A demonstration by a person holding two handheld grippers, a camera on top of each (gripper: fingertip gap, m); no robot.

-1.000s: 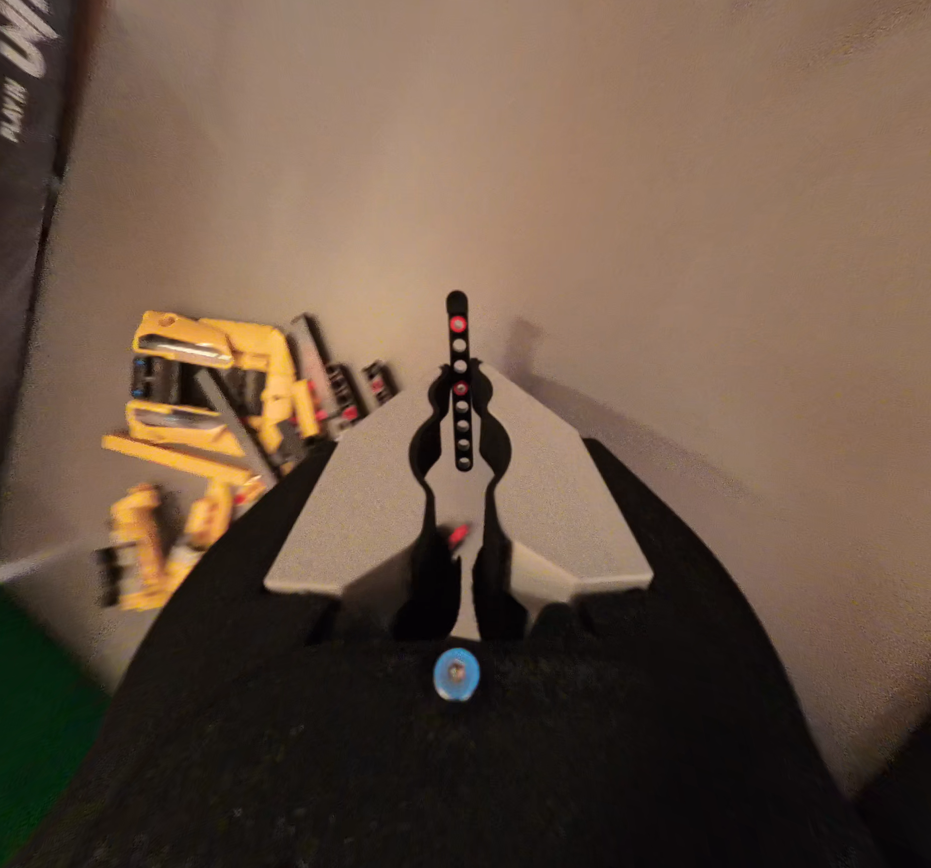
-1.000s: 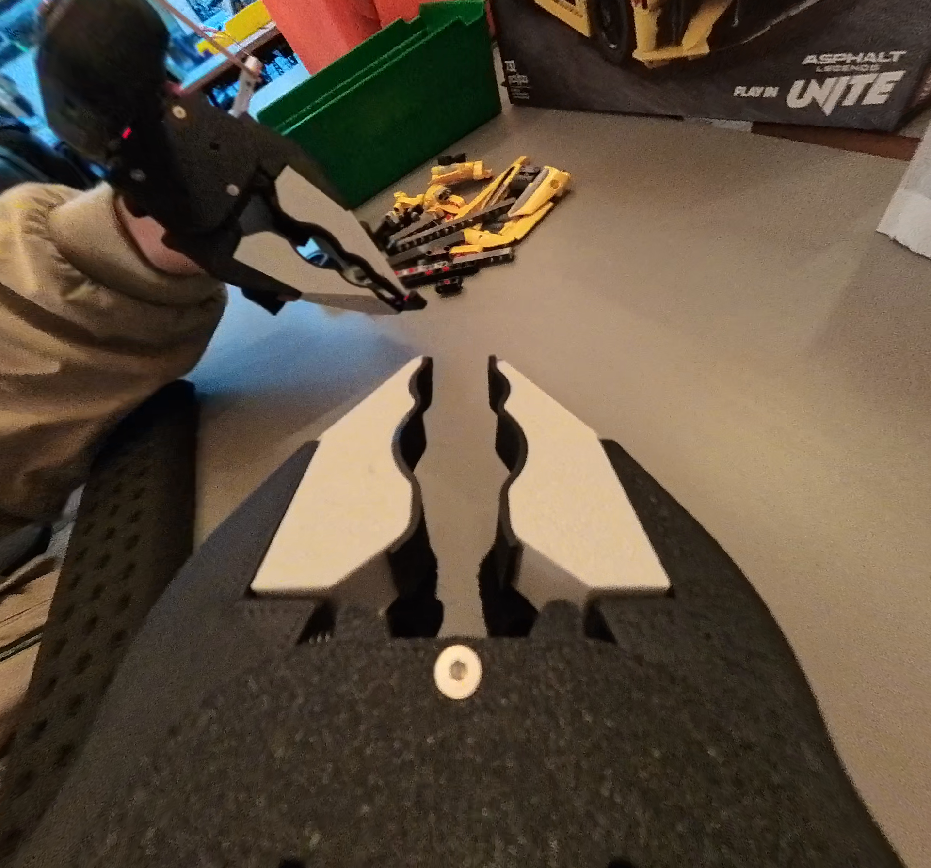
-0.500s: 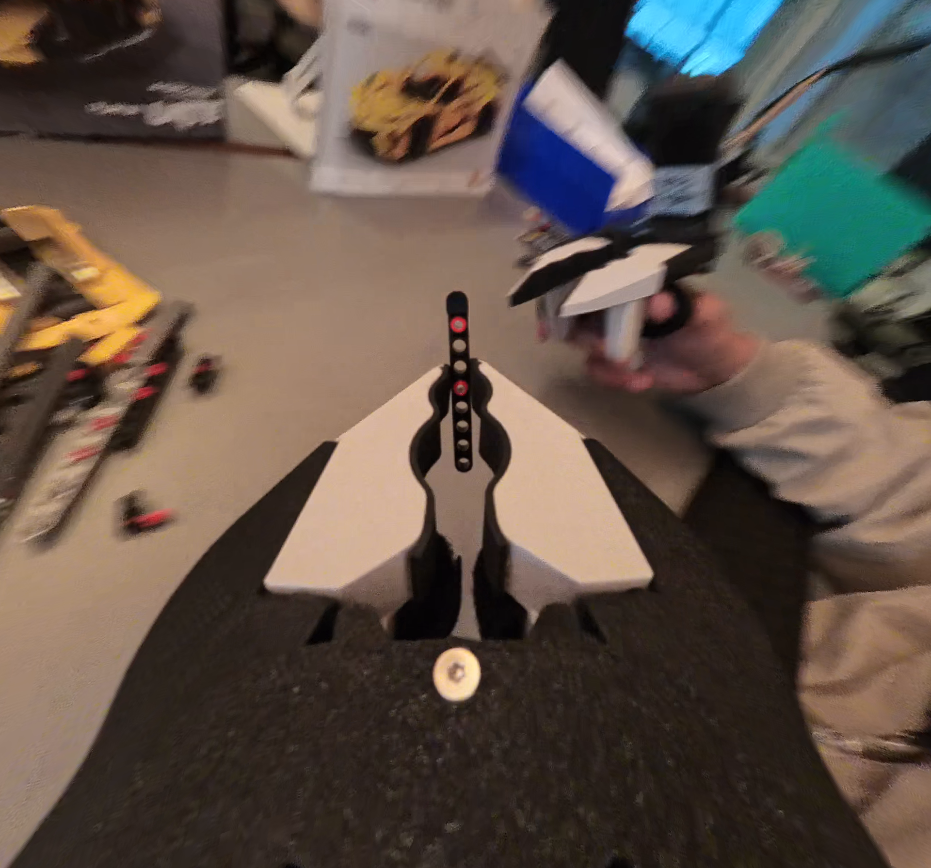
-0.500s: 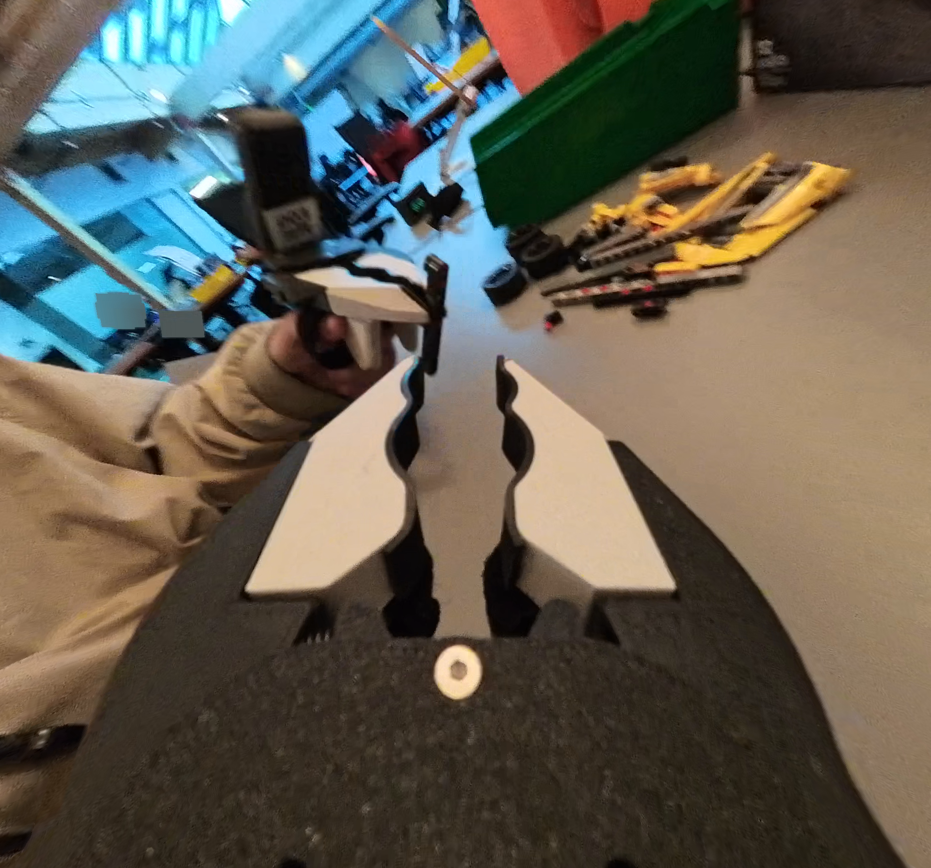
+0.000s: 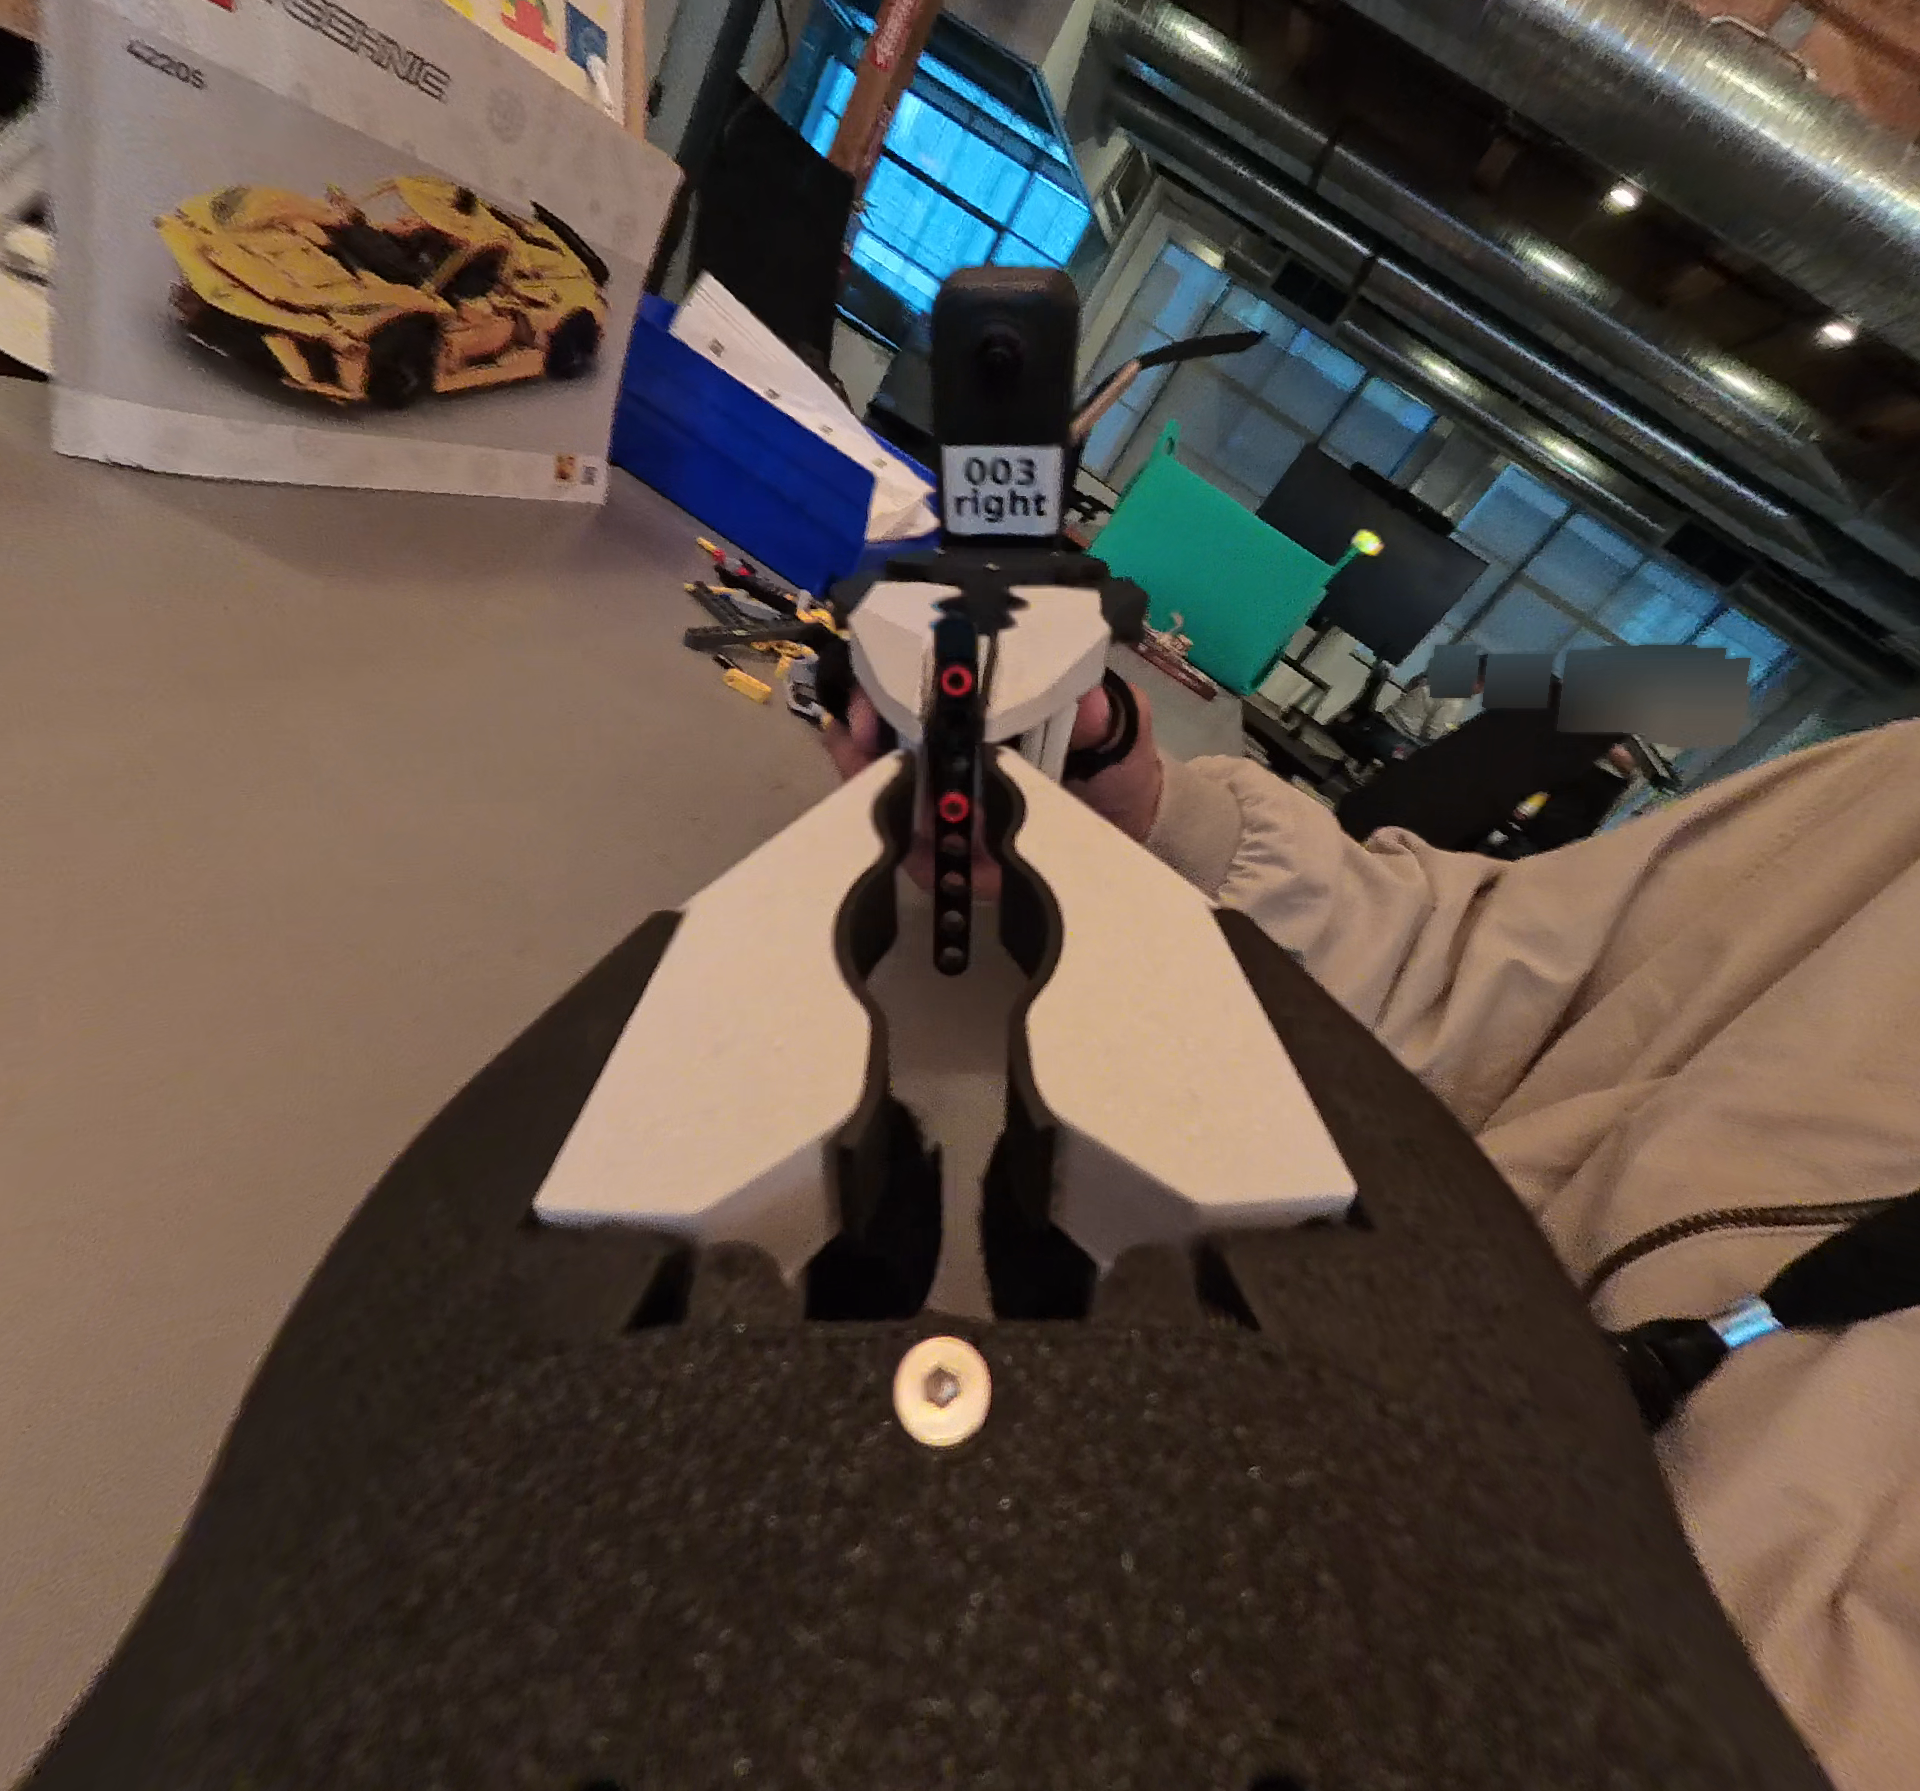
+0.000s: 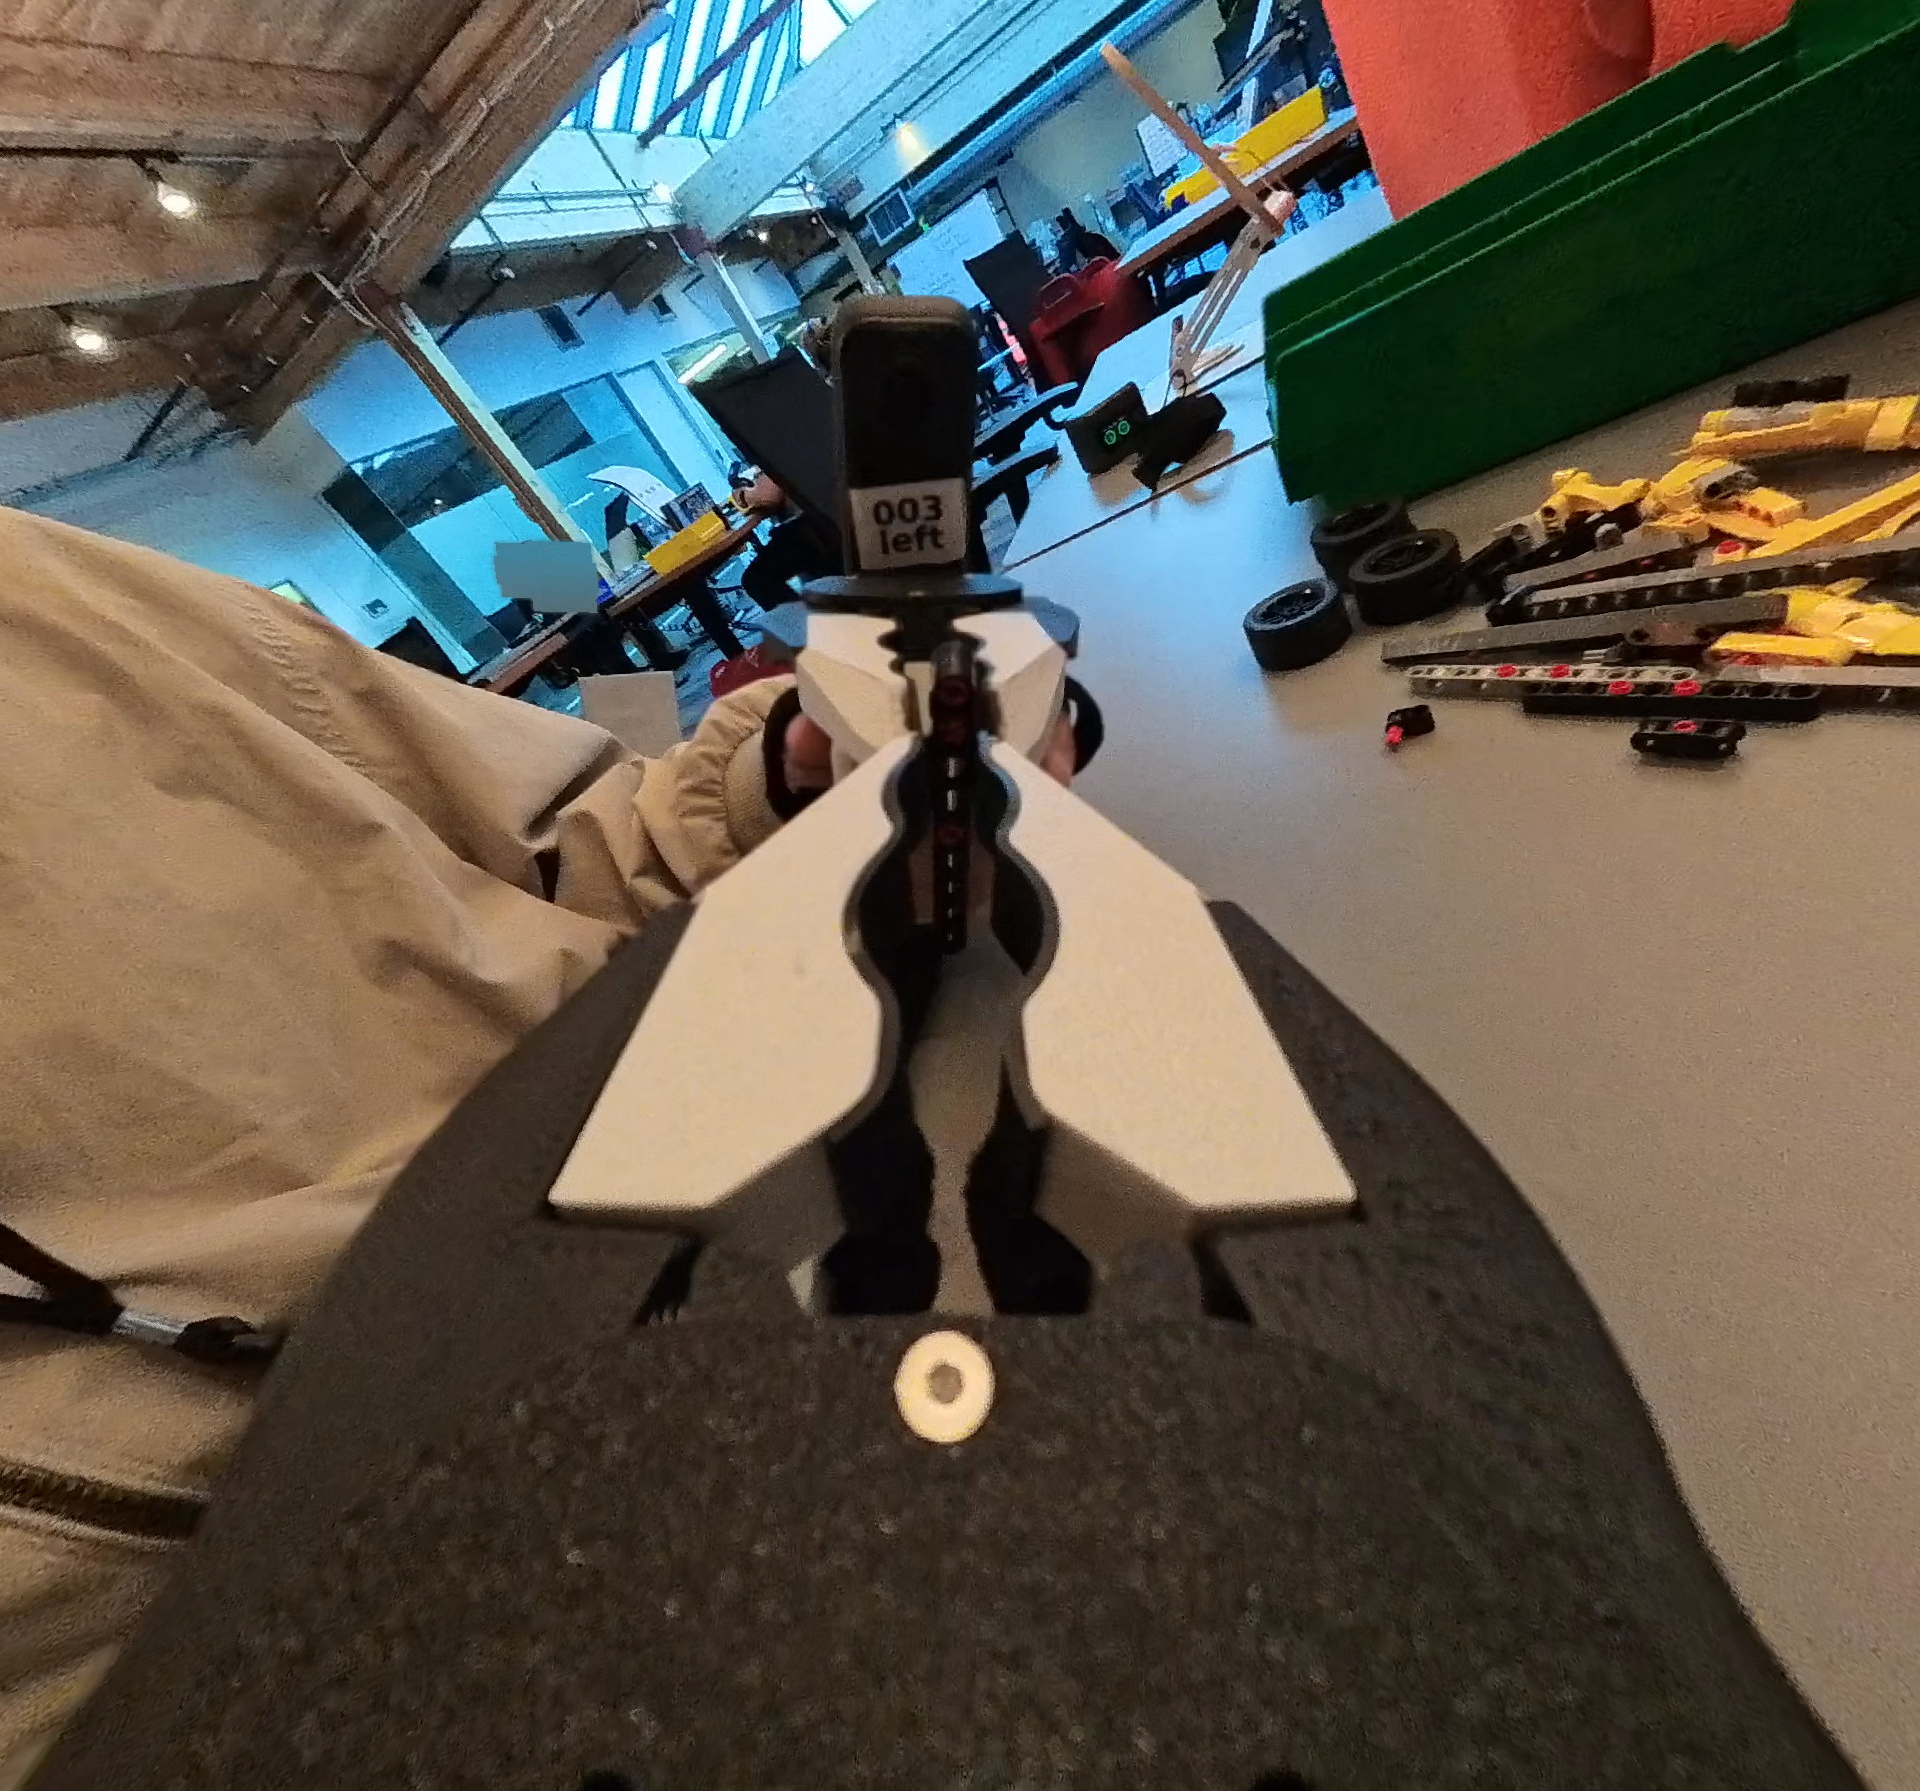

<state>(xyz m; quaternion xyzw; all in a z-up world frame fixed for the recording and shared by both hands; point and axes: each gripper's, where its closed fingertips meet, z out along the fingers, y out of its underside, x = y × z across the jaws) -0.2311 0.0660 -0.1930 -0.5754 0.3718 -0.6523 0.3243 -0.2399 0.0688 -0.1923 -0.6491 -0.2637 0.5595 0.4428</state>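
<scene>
My left gripper is shut on a black holed beam with red pins, held in the air above the grey table. The beam points straight at my right gripper, which faces it head on. In the right wrist view my right gripper has its fingers drawn in on the other end of the same beam. The left gripper sits just beyond, tip to tip. A hand in a beige sleeve holds each gripper.
A pile of yellow and black building parts and black wheels lies on the table beside a green bin. A booklet with a yellow car picture, a blue bin and loose parts stand farther off. Both grippers' tips are close together, under 4 cm apart.
Both grippers have swung up from the table to face each other. The right gripper, open before, has closed on the free end of the beam that the left one holds.
</scene>
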